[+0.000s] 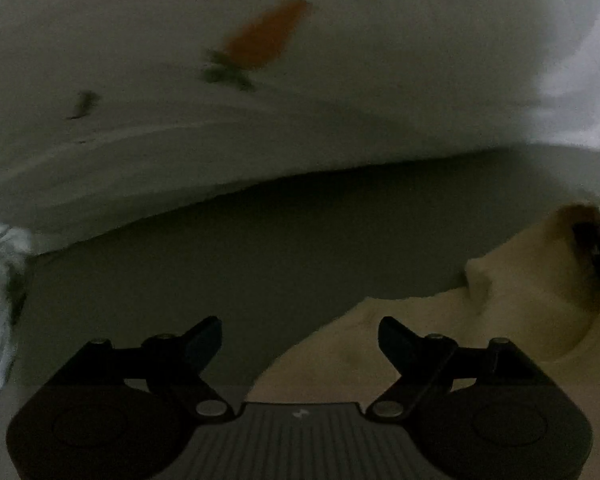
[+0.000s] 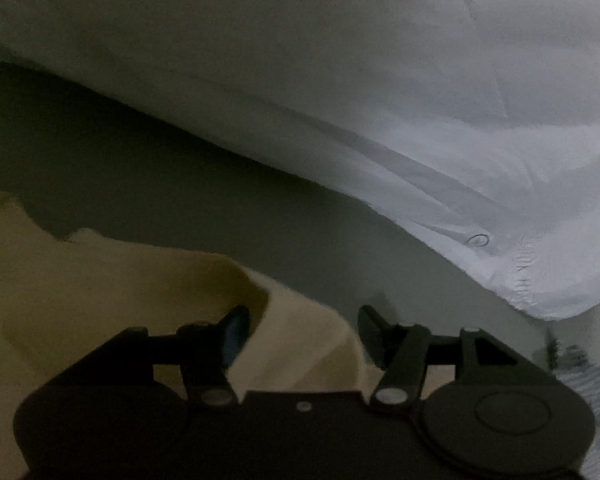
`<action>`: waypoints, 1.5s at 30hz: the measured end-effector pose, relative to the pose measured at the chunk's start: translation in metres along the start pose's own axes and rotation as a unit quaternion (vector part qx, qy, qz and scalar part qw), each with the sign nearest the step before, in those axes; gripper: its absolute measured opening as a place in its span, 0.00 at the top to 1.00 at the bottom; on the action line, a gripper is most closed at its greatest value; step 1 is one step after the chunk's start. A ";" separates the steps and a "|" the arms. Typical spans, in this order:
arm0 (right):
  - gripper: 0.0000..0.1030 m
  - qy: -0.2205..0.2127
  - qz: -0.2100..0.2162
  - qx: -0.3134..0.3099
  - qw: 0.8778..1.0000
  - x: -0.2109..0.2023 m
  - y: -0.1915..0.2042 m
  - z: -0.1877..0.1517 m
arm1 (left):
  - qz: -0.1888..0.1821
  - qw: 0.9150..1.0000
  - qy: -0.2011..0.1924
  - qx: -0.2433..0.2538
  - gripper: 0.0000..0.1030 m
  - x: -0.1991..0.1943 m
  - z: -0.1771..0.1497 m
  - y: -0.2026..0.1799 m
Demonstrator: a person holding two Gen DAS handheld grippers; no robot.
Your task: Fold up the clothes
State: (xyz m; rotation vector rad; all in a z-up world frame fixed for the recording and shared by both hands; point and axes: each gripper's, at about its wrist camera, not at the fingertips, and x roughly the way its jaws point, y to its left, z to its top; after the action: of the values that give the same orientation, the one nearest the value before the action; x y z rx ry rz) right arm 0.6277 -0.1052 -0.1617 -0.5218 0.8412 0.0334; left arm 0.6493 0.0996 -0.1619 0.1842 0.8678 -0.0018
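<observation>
The jaws of the left gripper (image 1: 300, 340) are seen spread wide apart, with nothing held between them; those of the right gripper (image 2: 302, 330) are likewise parted, and a fold of cloth is seen in the gap, though contact cannot be told.

A pale yellow cotton garment (image 1: 480, 320) is laid on a dim grey surface (image 1: 260, 240); whether this is a worktop cannot be told. In the left wrist view the garment is seen below and to the right of the left gripper's open jaws, and a dark brown patch (image 1: 580, 240) is shown at its far right edge. In the right wrist view the same yellow garment (image 2: 100, 280) is spread to the left of and beneath the right gripper, its raised edge lying between the jaws.

Beyond the yellow garment, a large white cloth printed with an orange carrot (image 1: 266, 36) is draped across the upper part of both views. A small round button (image 2: 479, 239) and a stitched hem are seen on the white cloth (image 2: 420, 100), to the upper right of the yellow garment. The pictures are dark and blurred.
</observation>
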 end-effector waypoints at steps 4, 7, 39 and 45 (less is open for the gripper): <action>0.43 -0.001 -0.037 -0.003 0.999 0.020 -0.011 0.012 | 0.087 0.995 -0.011 0.044 0.16 0.017 0.001 -0.018; 0.41 0.002 -0.041 0.015 0.999 0.037 -0.020 0.029 | 0.154 0.987 -0.018 0.041 0.15 0.027 0.001 -0.014; 0.26 0.021 0.091 0.330 0.939 -0.037 -0.186 -0.086 | 0.000 0.993 -0.015 -0.118 0.04 -0.111 -0.032 -0.039; 0.37 0.104 -0.001 0.404 0.909 -0.103 -0.198 -0.250 | -0.090 0.990 0.052 -0.091 0.04 -0.151 -0.089 -0.118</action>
State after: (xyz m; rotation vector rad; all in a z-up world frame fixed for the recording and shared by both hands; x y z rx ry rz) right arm 0.4278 -0.3736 -0.1402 0.2652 0.9757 -0.3685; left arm 0.4748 -0.0135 -0.1229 -0.0657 0.9811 -0.0810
